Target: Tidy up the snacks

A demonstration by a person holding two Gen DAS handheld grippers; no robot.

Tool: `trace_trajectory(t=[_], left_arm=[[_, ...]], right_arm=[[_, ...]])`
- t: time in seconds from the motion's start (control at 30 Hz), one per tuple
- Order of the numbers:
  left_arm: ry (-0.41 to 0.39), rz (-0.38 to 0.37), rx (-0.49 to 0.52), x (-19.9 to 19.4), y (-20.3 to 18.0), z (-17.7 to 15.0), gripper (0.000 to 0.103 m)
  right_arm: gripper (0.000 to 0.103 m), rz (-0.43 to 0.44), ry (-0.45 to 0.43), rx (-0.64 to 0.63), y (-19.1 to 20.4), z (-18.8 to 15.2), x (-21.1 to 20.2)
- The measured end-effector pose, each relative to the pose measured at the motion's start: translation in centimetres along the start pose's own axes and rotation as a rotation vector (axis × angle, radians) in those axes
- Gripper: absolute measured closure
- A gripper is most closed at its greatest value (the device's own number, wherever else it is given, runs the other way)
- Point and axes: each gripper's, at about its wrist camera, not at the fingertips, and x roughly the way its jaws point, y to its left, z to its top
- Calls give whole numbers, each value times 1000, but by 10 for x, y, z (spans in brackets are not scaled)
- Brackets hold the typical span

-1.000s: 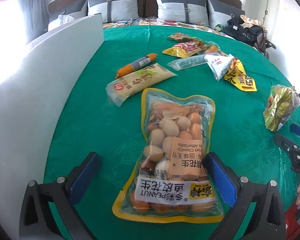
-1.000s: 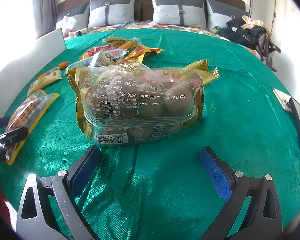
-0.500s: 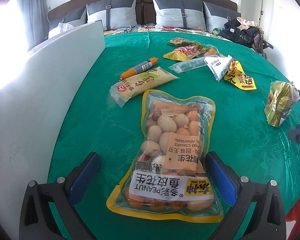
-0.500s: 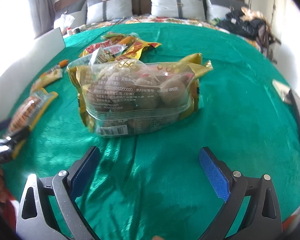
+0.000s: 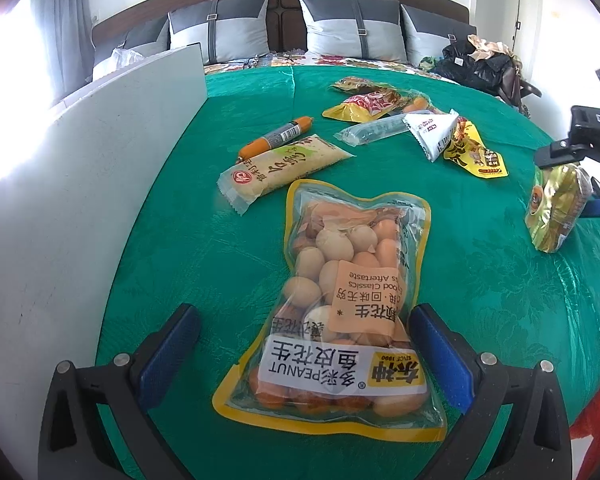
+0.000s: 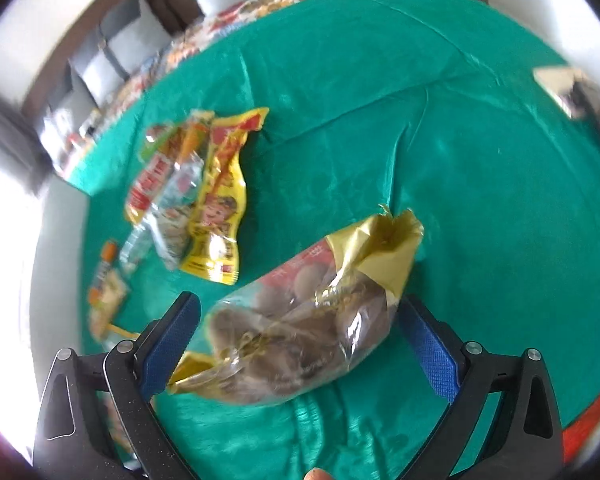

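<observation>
A clear yellow-edged peanut bag [image 5: 340,308] lies on the green cloth between the fingers of my left gripper [image 5: 306,344], which is open around its near end. A gold-and-clear bag of brown round snacks [image 6: 304,328] lies between the fingers of my right gripper [image 6: 296,340], which is open and tilted over it from above. The same gold bag [image 5: 556,208] shows at the right in the left wrist view, with the right gripper [image 5: 580,144] over it.
A white board [image 5: 80,200] stands along the left edge of the cloth. A beige packet [image 5: 280,168], an orange sausage [image 5: 276,138] and several yellow, clear and white packets [image 5: 420,128] lie farther back. Pillows and a dark bag sit at the headboard.
My right gripper has swung over and down onto the gold bag, which now sits between its fingers. My left gripper has edged back slightly from the peanut bag.
</observation>
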Motion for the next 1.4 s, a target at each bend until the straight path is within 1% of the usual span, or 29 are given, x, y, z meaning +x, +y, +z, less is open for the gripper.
trace_trajectory(t=[0.07, 0.13, 0.17, 0.2, 0.27, 0.4, 0.47, 0.53, 0.63, 0.7, 0.77, 0.83, 0.9, 0.93, 0.97, 1.03, 1.1, 1.17, 1.23, 1.3, 1.37, 1.4], left_arm=[[-1, -1, 1, 0, 0, 0, 0], [-1, 0, -1, 0, 0, 0, 0], [-1, 1, -1, 0, 0, 0, 0], [-1, 2, -2, 1, 0, 0, 0], [-2, 1, -2, 1, 0, 0, 0], [-2, 2, -2, 1, -1, 0, 0], [-3, 3, -3, 1, -1, 0, 0], [-5, 4, -5, 0, -1, 0, 0], [-5, 4, -4, 1, -1, 0, 0], [-4, 5, -5, 1, -1, 0, 0], [-4, 4, -4, 1, -1, 0, 0], [-4, 4, -4, 1, -1, 0, 0], [-5, 3, -4, 0, -1, -1, 0], [-5, 4, -4, 0, -1, -1, 0], [-5, 4, -4, 0, -1, -1, 0], [-5, 4, -5, 0, -1, -1, 0], [-4, 5, -5, 0, -1, -1, 0], [-5, 4, -5, 0, -1, -1, 0], [-5, 4, -5, 0, 0, -1, 0], [-5, 5, -5, 0, 0, -1, 0], [-5, 4, -4, 0, 0, -1, 0], [-5, 4, -4, 0, 0, -1, 0]], right_arm=[[3, 68, -19, 65, -19, -13, -5], [3, 142, -26, 130, -48, -28, -8], [3, 172, -34, 149, -62, -34, -11], [3, 207, -62, 150, -75, -42, -17], [3, 191, -96, 100, -87, -54, -29], [3, 129, -138, 2, -91, -64, -42], [3, 74, -183, -51, -84, -59, -50], [3, 25, -229, -135, -67, -54, -55], [4, -11, -243, -330, -35, -53, -55], [4, -16, -258, -484, -9, -65, -56], [4, 32, -249, -594, 8, -81, -55], [5, 143, -195, -651, 18, -93, -53], [5, 177, -223, -683, 22, -102, -58], [5, 192, -240, -674, 19, -104, -61], [5, 193, -284, -643, 12, -103, -68], [3, 149, -376, -531, -9, -96, -80], [3, 105, -402, -412, -28, -84, -80], [3, 72, -386, -322, -47, -74, -76], [3, 50, -357, -258, -59, -69, -71], [3, 69, -327, -220, -60, -68, -70], [3, 99, -274, -205, -52, -62, -62], [3, 99, -250, -199, -47, -58, -56]])
